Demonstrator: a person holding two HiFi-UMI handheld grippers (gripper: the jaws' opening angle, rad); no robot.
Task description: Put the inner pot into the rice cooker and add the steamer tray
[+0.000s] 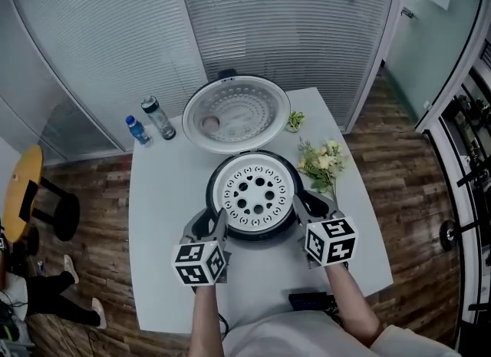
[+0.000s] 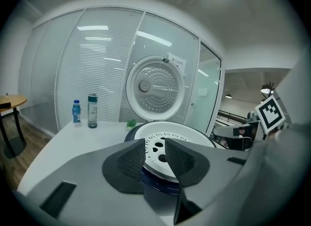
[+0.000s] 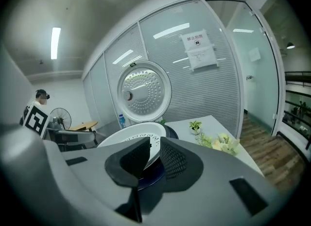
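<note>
The dark rice cooker (image 1: 254, 233) stands mid-table with its lid (image 1: 236, 114) tipped up behind it. A white perforated steamer tray (image 1: 255, 194) lies flat in its mouth and hides whatever is beneath. My left gripper (image 1: 220, 216) sits at the tray's near-left rim, my right gripper (image 1: 298, 203) at its near-right rim. In the left gripper view the left gripper (image 2: 155, 159) has a wide gap, with the tray (image 2: 175, 131) rim showing in it. In the right gripper view the right gripper (image 3: 155, 154) has a narrower gap around the tray (image 3: 131, 137) edge. Neither pair of pads visibly presses on it.
On the white table (image 1: 169, 217), two bottles (image 1: 158, 117) stand at the far left. A small plant (image 1: 295, 121) and a flower bunch (image 1: 322, 162) lie right of the cooker. A black object (image 1: 311, 300) rests at the near edge. A round yellow table (image 1: 19, 190) stands to the left.
</note>
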